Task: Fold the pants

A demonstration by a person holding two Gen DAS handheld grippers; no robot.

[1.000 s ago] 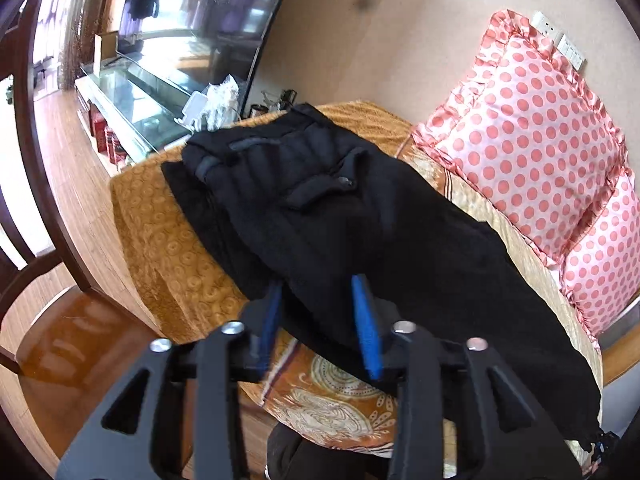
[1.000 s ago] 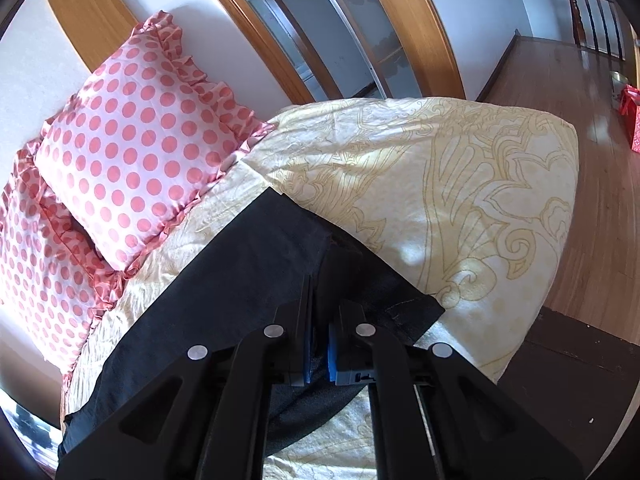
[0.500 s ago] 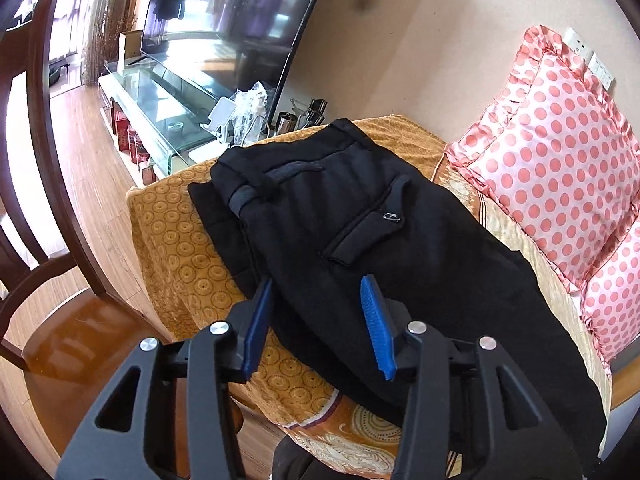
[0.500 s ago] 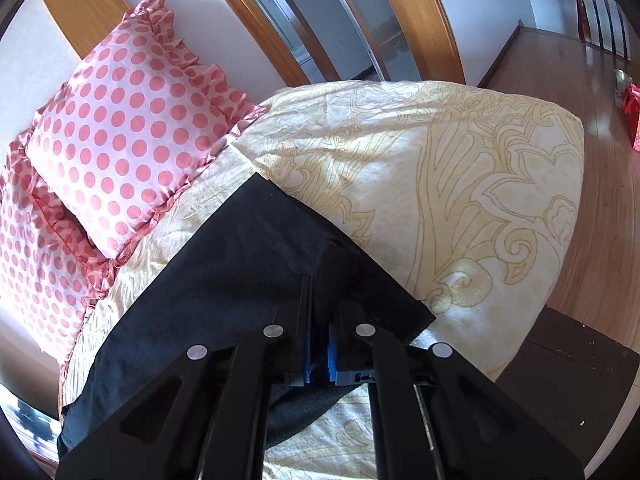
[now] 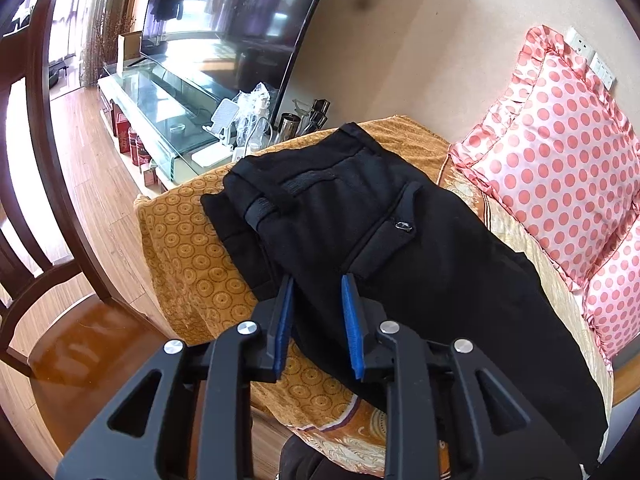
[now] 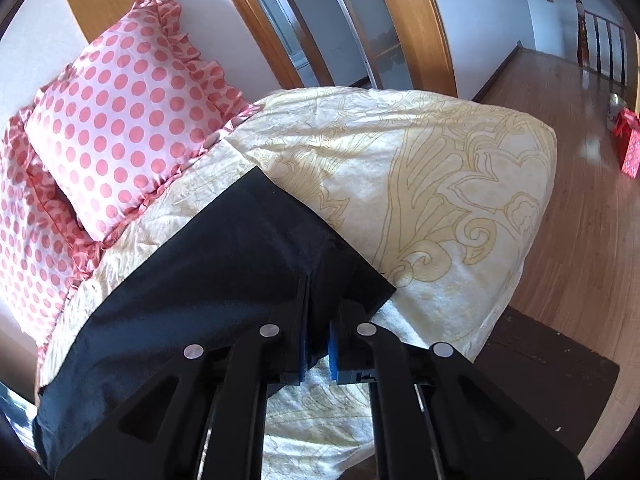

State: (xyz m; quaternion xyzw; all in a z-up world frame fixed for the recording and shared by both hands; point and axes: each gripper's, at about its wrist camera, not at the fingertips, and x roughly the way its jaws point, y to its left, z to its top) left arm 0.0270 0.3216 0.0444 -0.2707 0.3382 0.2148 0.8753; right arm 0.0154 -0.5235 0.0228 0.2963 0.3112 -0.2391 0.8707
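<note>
Narrowing of the left gripper (image 5: 316, 320) is noted against a second ago, its still-parted pads now straddling the near edge of the pants (image 5: 400, 248) below the waistband. The right gripper (image 6: 318, 344) remains clamped on the hem. Pants lie lengthwise on the bed (image 6: 440, 168), unchanged; a fold is judged imminent.

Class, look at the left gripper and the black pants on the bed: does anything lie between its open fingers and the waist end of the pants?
Nothing visible does. The left gripper is open right over the near edge of the black pants, with only fabric between its fingers. The right gripper is already shut on the cuff end.
</note>
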